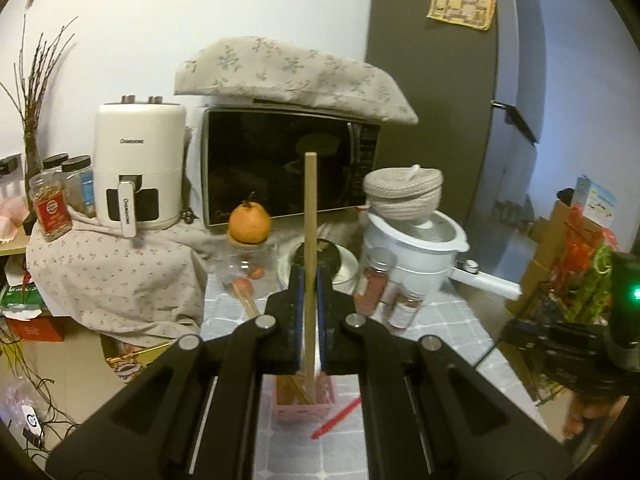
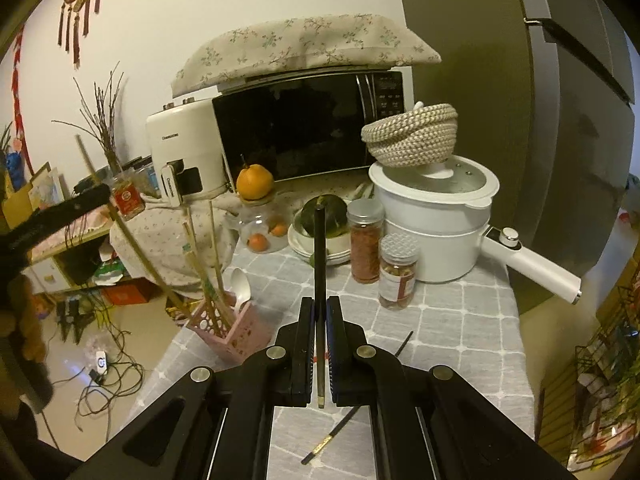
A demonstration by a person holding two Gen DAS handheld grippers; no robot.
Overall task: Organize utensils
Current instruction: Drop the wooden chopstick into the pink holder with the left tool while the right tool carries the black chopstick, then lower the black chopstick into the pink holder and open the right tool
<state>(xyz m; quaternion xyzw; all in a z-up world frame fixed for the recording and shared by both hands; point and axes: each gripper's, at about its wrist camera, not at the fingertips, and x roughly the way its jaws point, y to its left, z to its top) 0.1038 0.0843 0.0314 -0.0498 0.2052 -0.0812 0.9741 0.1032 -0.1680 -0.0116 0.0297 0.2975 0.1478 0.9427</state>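
Note:
My left gripper is shut on a wooden chopstick, held upright with its lower end in the pink perforated holder. The holder also shows in the right wrist view with several wooden chopsticks and a white spoon in it. My right gripper is shut on a black chopstick, held upright above the table. Another black chopstick lies on the grey checked tablecloth below it. A red chopstick lies beside the holder.
At the back stand a microwave, a white air fryer, a white pot with a woven basket on it, two spice jars, a glass jar with an orange on top and a bowl. The table's left edge drops to a cluttered floor.

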